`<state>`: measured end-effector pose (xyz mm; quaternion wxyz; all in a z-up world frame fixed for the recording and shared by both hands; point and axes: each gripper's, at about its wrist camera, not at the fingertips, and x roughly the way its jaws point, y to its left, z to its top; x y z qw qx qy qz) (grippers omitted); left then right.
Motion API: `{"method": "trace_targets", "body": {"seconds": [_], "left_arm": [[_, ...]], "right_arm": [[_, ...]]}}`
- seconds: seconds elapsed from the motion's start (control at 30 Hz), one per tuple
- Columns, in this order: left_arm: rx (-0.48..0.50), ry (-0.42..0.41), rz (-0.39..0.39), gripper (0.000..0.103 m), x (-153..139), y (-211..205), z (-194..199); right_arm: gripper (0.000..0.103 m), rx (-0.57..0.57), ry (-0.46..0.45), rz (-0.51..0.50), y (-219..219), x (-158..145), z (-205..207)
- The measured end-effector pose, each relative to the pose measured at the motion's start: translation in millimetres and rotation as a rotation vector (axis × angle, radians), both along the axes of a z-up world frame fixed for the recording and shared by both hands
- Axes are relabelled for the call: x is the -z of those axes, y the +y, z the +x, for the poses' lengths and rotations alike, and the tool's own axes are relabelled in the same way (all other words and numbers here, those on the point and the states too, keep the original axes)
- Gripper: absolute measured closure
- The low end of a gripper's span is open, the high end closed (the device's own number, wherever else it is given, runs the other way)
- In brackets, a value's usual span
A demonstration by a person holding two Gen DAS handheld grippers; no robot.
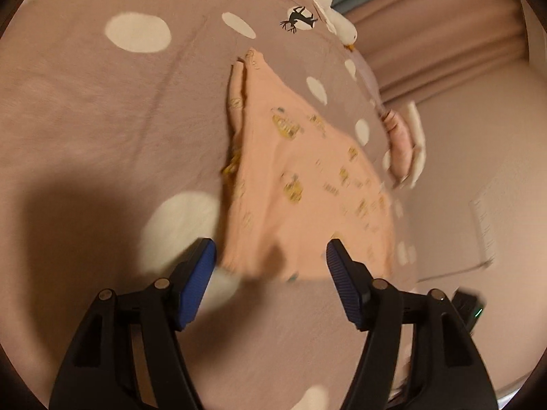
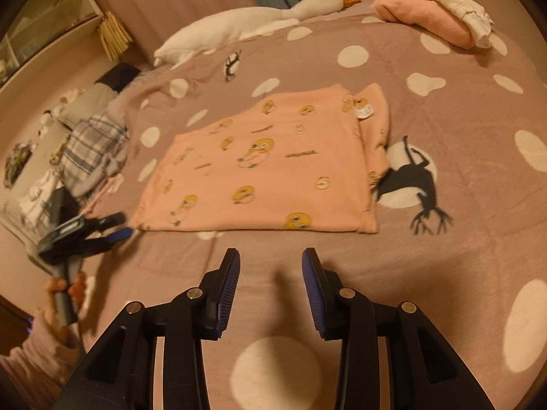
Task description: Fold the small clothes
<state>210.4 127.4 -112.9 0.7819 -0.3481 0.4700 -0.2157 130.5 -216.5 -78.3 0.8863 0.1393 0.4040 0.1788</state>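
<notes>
A small peach garment with yellow cartoon prints (image 2: 266,167) lies folded flat on the mauve polka-dot bedspread (image 2: 444,273); it also shows in the left wrist view (image 1: 307,184). My left gripper (image 1: 271,259) is open and empty, its blue pads either side of the garment's near edge, just above it. From the right wrist view the left gripper (image 2: 116,227) sits at the garment's left corner. My right gripper (image 2: 271,266) is open and empty, a short way in front of the garment's near edge.
A stack of folded pink and cream clothes (image 2: 437,13) lies at the bed's far right. A white goose plush (image 2: 259,20) lies along the far edge. A pile of plaid and other clothes (image 2: 92,150) sits at the left edge.
</notes>
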Motion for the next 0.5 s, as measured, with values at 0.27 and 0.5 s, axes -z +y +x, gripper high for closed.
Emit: {"method": "trace_targets", "body": {"seconds": [0.27,0.5], "left_arm": [[0.005,0.035,-0.086,0.036,0.8,-15.7,52.5],[0.029,0.049,-0.064,0.038,-2.5,-33.5,85.6]], "right_arm": [[0.065,-0.02,-0.015,0.022,11.5,0.3,13.1],[0.065,-0.05,-0.029,0.048,30.1,-5.5,49.1]]}}
